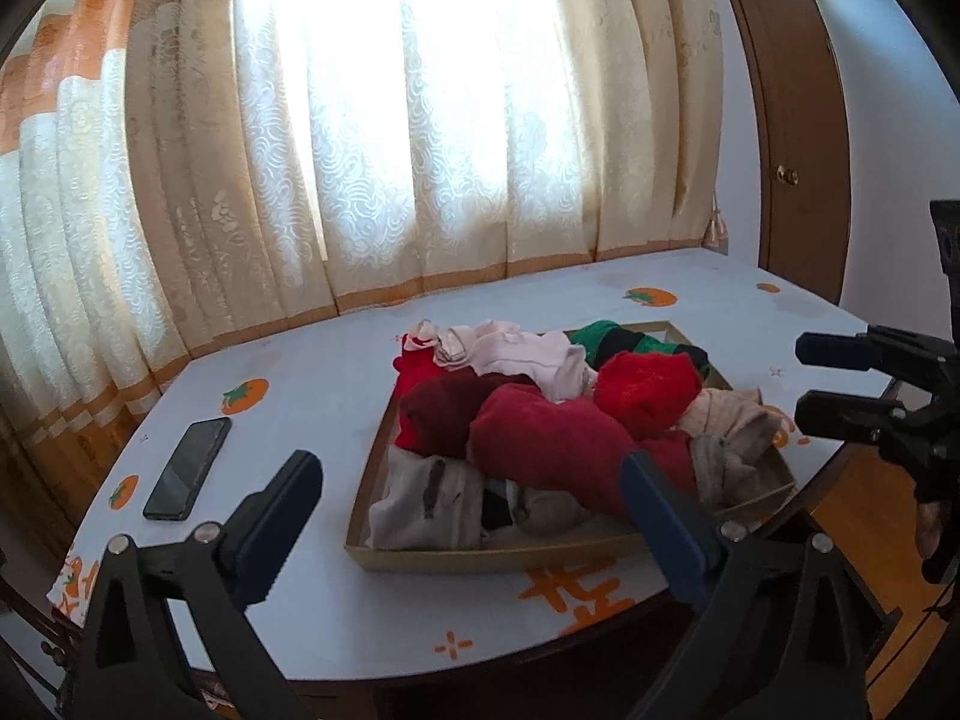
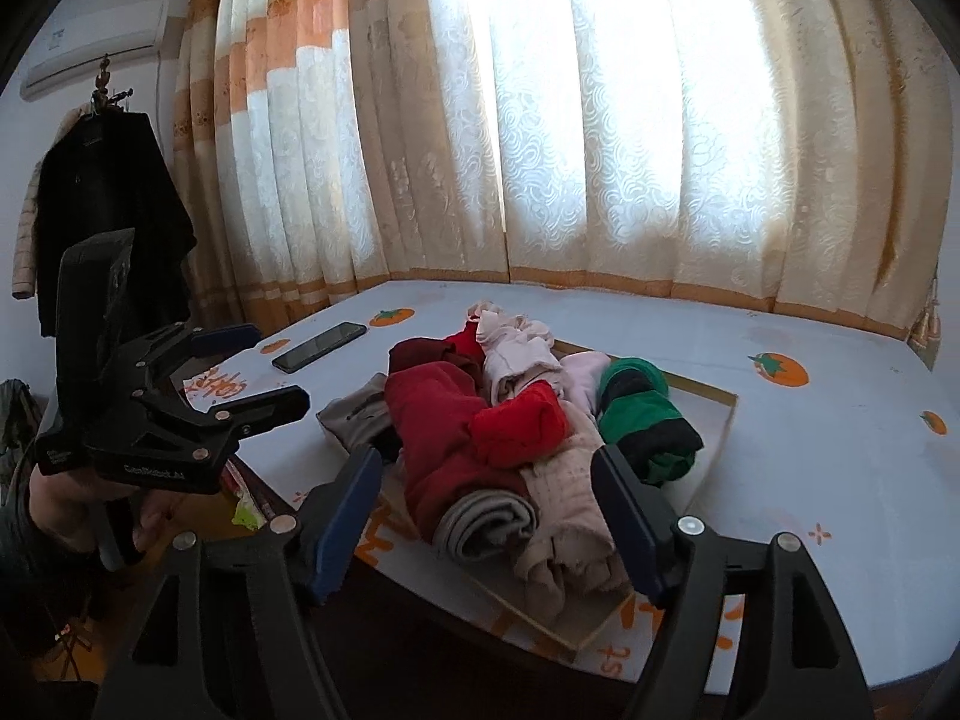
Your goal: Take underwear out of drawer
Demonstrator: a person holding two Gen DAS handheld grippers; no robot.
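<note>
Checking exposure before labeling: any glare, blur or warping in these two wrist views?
Left wrist: backlit curtain blown out at centre, drawer pile dimmer but legible, fisheye bends the table edge, dark corners. Right wrist: same curtain glare, near fingers slightly soft, the coat nearly black.

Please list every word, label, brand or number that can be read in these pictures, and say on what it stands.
"GenRobot.AI", small and only roughly readable: on the left gripper body.
Orange characters on the tablecloth: cut off, not readable.
Small marks on the air conditioner: too small to read.
</note>
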